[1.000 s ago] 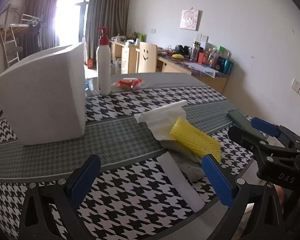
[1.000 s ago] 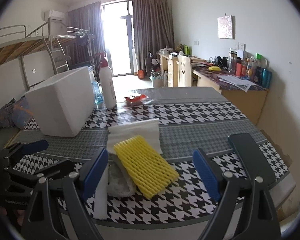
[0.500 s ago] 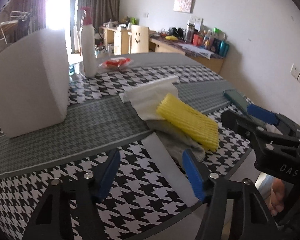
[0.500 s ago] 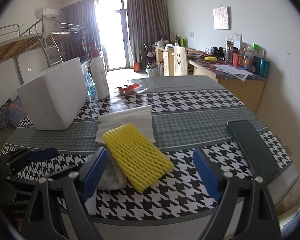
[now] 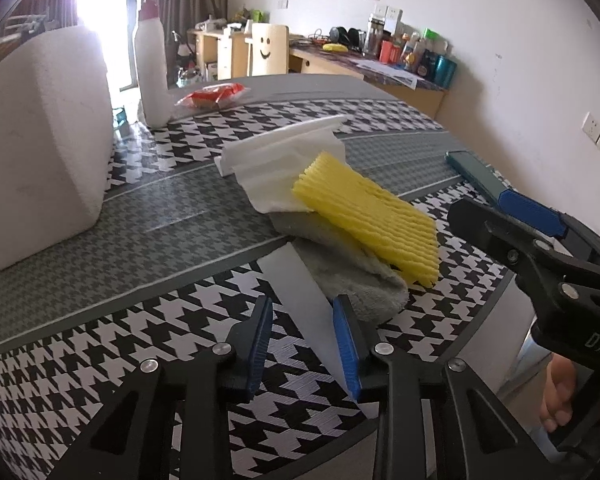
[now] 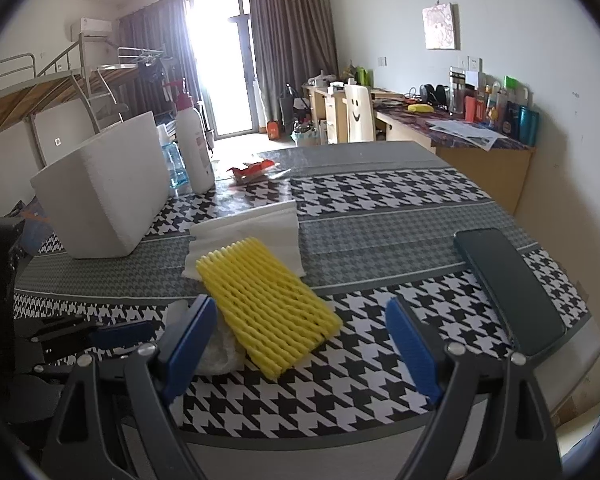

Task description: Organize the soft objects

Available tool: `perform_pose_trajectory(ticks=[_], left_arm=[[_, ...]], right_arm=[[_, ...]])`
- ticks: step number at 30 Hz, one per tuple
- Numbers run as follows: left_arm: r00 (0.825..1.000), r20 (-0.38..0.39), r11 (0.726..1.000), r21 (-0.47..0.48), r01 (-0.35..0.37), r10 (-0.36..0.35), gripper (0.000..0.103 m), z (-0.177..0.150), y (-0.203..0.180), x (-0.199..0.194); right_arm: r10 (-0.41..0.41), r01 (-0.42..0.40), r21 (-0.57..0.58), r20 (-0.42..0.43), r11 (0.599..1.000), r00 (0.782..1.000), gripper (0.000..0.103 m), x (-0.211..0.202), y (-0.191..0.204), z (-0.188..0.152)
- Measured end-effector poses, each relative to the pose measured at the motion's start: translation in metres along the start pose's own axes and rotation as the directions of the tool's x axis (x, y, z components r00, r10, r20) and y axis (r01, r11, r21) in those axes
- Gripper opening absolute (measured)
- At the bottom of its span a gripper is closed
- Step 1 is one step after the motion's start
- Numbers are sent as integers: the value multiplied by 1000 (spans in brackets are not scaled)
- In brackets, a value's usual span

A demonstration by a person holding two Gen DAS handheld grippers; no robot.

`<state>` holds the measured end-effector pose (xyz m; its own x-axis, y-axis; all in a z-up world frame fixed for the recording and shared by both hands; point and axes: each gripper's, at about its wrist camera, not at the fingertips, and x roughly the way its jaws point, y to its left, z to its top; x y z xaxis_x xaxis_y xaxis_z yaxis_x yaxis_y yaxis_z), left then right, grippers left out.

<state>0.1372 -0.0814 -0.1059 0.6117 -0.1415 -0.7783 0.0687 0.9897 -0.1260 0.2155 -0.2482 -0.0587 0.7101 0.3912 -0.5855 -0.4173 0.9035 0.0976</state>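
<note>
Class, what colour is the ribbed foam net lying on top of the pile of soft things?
Yellow foam net, seen best in the right wrist view.

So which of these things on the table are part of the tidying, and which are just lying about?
Part of the job:
- yellow foam net
- grey cloth
- white foam sheet, between the closing jaws of the left gripper
- folded white sheets
- white foam box, probably

Lying about:
- pump bottle
- red packet
- dark phone
</note>
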Motion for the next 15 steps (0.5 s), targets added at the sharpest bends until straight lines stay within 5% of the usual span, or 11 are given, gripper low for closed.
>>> perform_pose_trajectory(ticks=[9,11,15], left_arm=[[1000,-15,1000,2,22,-22,33,4,-4,8],[998,-19,999,0,53,-53,17,3,-4,9],[997,-2,997,12,81,-81,9,2,-5,5]], right_arm=[[1,-1,16,-6,1000,1000,90,3,-5,-4],[1,-1,22,-9,1000,1000,90,4,-7,-5],[3,-3,26,-13,1000,1000,90,5,-8,-5]])
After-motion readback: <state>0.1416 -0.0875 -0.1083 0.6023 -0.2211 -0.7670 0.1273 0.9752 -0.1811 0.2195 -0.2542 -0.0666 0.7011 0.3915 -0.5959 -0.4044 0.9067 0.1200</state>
